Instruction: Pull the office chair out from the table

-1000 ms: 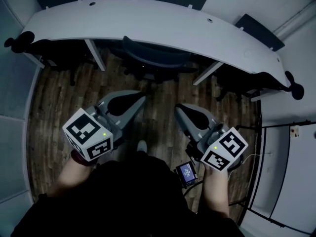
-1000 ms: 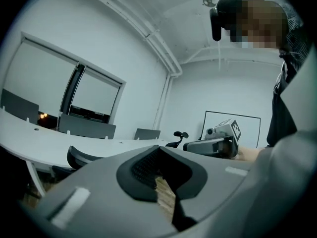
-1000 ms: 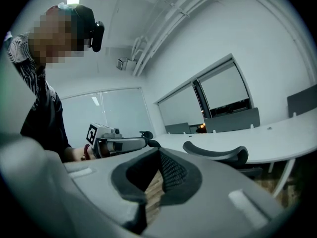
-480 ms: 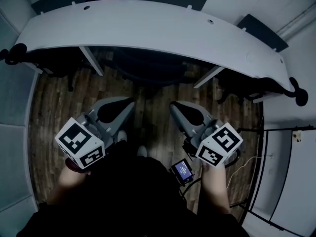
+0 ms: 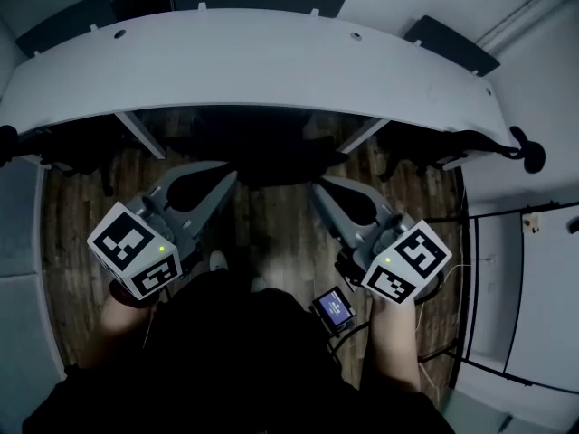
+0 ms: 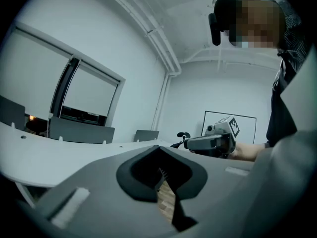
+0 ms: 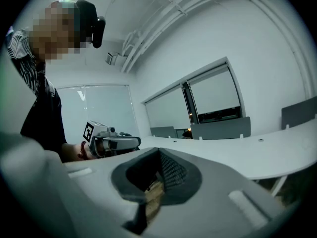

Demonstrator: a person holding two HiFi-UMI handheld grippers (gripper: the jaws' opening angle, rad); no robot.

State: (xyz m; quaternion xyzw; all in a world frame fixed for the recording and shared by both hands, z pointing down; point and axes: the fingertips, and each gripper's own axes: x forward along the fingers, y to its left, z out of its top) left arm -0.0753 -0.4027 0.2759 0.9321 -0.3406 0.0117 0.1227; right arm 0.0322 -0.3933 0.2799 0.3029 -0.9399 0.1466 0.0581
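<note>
While the left hand-held gripper point(image 5: 228, 175) and right hand-held gripper point(image 5: 317, 188) hang clenched and empty, the dark office chair point(image 5: 271, 152) beyond sits tucked under the curved white desk point(image 5: 271, 61), so nothing's done: grab and pull remain.

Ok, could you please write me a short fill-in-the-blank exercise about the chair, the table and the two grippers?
1. The office chair stands tucked ____ the white table.
2. The jaws of the left gripper and the right gripper are both ____.
3. Between its jaws, each gripper holds ____.
4. The floor is made of ____ planks.
Missing words: under; shut; nothing; wooden.
</note>
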